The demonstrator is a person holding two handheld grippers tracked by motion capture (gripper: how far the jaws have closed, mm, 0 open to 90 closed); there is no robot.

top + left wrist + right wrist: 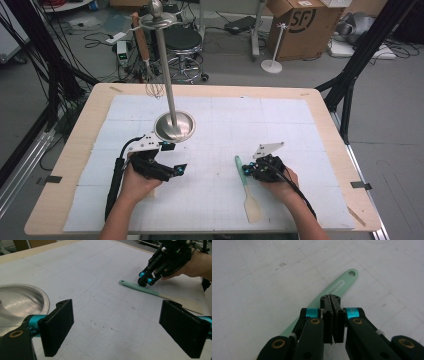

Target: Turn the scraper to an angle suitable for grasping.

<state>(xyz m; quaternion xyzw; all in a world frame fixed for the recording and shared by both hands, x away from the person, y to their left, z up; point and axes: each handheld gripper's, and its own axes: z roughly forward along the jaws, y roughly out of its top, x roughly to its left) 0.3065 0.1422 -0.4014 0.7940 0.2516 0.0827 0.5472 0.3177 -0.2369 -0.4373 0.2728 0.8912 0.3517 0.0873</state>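
— Grey floor, cardboard boxes and loose cables lie beyond the far edge of our counter (75, 150), which carries a white gridded mat (280, 120).

— What sits on the mat?

— We see a mint-green spatula (248, 192) lying flat toward the near right part of the counter, its handle end with the hanging hole pointing to the far edge and its pale blade toward the near edge. Nearer the far left stands a metal stand (174, 125) with a round dish-shaped base and a tall upright pole.

— Where are our right tongs?

— Our right tongs (247, 171) are at the spatula's handle, just below the holed end. In the right gripper view the right tongs (333, 305) are clenched, pads pressed flat together with no gap, and the spatula (337, 288) passes beneath them rather than between them. Whether the tips touch the handle we cannot tell.

— And the left tongs?

— Our left tongs (172, 157) rest near the stand's base, well apart from the spatula. In the left gripper view the left tongs (116, 327) are released, jaws spread wide with bare mat between them, the stand's base (22, 300) at one side and the spatula (150, 291) farther off under the right tongs (145, 281).
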